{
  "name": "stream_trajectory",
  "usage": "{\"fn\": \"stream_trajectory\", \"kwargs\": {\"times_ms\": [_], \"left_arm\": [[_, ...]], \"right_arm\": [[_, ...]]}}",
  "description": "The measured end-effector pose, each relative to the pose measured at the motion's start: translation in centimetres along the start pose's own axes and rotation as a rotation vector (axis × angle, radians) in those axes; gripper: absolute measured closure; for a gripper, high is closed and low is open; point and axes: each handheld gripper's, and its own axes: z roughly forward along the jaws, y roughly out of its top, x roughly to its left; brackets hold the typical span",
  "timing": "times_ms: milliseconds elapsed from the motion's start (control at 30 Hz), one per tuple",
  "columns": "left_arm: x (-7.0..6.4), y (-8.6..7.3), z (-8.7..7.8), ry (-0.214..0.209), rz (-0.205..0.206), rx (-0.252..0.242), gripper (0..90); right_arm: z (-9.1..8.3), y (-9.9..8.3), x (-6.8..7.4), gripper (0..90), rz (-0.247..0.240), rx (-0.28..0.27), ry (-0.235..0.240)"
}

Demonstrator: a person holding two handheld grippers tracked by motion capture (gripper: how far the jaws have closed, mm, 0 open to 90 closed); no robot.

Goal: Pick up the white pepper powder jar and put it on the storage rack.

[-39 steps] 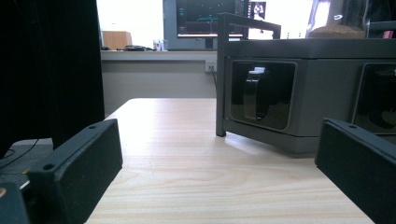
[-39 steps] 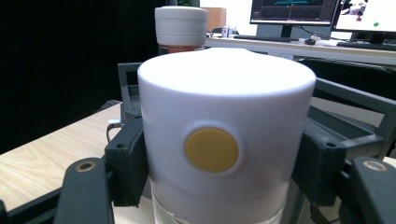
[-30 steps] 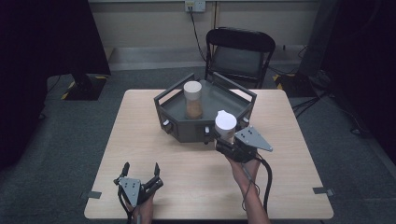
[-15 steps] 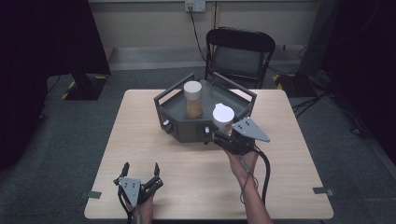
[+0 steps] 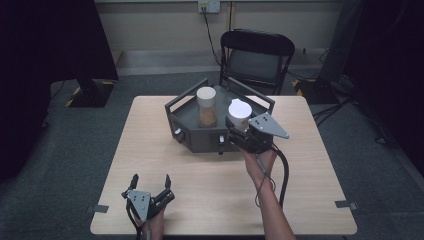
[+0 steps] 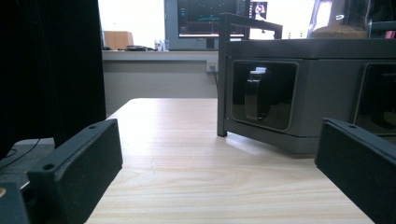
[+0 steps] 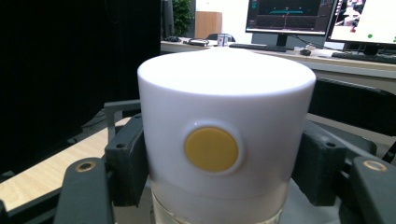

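A dark grey tray point(image 5: 190, 111) with raised rails stands at the back middle of the wooden table point(image 5: 150, 155). In it stands a clear jar point(image 5: 206, 107) with brown contents and a pale lid. My right gripper point(image 5: 236, 129) is shut on a second jar point(image 5: 240, 115) with a white lid, held over the tray's right front part. In the right gripper view that white lid point(image 7: 224, 121) with its yellow dot sits between my two jaws. My left gripper point(image 5: 151, 182) rests open near the table's front left edge, with nothing between its fingers point(image 6: 74, 172).
A black folding chair point(image 5: 257, 60) stands behind the table. The tray's front wall point(image 6: 299, 102) has recessed knobs, seen in the left gripper view. Grey floor surrounds the table, with dark curtains at both sides.
My right gripper has carried the white-lidded jar forward and slightly up, from the tray's front edge to over its right part. The left gripper has stayed put.
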Motion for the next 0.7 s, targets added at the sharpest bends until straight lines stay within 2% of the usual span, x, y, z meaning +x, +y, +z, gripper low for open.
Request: {"fn": "stream_trajectory", "kwargs": {"times_ms": [300, 400, 700], "left_arm": [[0.0, 0.0, 0.0, 0.002, -0.001, -0.001, 0.0], [0.0, 0.0, 0.0, 0.003, -0.001, 0.000, 0.0], [-0.1, 0.0, 0.0, 0.005, 0.000, 0.000, 0.1]], "right_arm": [[1.2, 1.0, -0.3, 30.3, -0.019, -0.018, -0.033], [1.7, 1.1, -0.2, 30.3, -0.005, -0.026, -0.048], [4.0, 1.4, 0.1, 30.3, -0.035, -0.025, -0.067]]}}
